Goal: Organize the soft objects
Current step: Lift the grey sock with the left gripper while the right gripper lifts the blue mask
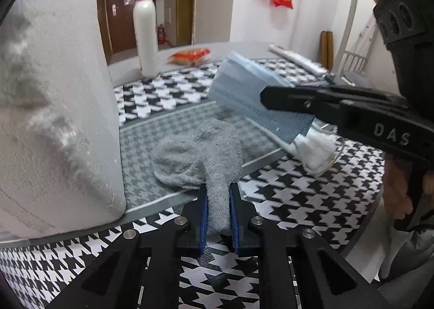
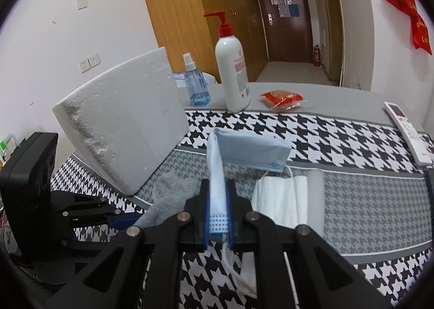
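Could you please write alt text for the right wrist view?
The right gripper pinches a blue face mask, lifted above a houndstooth tablecloth. A white mask lies just right of the fingers, a grey sock and foam block sit left, and a pump bottle stands behind.

Grey sock (image 1: 200,157), pale-blue mask (image 2: 252,151), black-and-white houndstooth cloth (image 1: 284,200).

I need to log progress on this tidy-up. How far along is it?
Nothing looks finished. In hand: the left gripper is shut on the grey sock, which lies on the grey mat; the right gripper is shut on the blue mask, lifted above it. Left: the white mask lies loose, and neither held item is placed.
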`<state>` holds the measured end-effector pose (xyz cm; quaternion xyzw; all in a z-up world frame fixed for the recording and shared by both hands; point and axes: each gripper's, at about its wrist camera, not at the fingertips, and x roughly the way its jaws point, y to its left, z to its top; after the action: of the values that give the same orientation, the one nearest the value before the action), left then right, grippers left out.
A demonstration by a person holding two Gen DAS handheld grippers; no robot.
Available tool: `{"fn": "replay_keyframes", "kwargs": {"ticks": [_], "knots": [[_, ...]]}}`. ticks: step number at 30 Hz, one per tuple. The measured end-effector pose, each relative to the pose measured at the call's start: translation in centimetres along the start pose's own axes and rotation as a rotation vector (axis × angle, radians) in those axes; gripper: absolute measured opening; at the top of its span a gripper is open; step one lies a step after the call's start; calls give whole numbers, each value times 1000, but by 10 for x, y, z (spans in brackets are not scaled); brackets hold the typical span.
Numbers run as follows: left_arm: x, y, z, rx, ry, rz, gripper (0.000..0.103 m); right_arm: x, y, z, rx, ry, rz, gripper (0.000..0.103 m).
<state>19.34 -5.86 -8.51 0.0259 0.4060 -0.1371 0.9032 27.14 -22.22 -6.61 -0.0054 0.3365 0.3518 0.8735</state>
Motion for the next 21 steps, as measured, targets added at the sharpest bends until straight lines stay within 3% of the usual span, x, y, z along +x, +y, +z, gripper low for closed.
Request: {"fn": "replay_keyframes", "kwargs": {"ticks": [21], "knots": [[-50, 0, 2, 2, -141, 40, 15, -39, 14, 10, -7, -100, -23, 13]]}}
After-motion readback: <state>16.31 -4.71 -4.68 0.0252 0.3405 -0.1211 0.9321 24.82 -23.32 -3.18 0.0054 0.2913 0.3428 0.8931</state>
